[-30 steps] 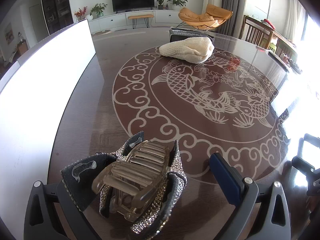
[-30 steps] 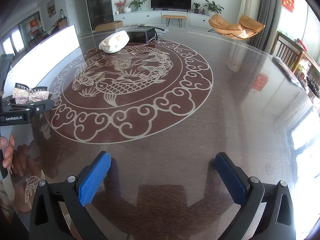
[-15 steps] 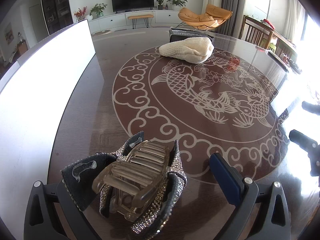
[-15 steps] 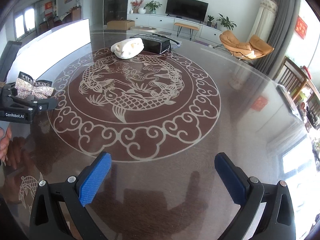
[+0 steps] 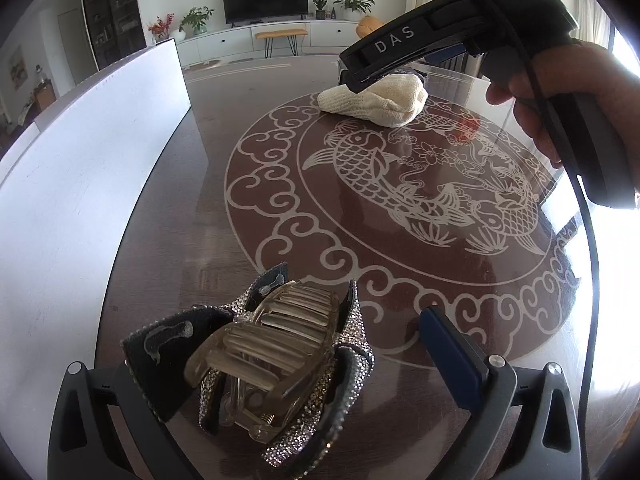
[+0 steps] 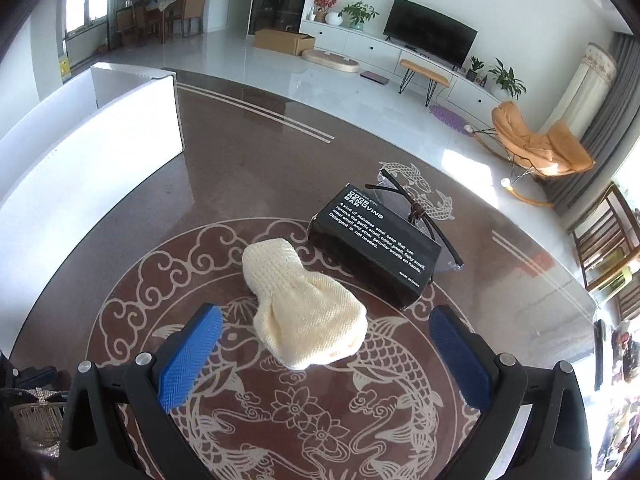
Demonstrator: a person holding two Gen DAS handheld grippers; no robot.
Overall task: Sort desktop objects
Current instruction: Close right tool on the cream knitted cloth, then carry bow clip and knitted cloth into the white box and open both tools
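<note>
Swung across the desk (image 6: 240, 168) since a second ago, the right gripper (image 6: 326, 354) hovers released over the cream knitted cloth (image 6: 304, 312), beside a black box (image 6: 372, 242) lettered "ODOR REMOVING BAR". Left gripper (image 5: 280, 360), spread, carries a rhinestone hair clip (image 5: 264, 356).
</note>
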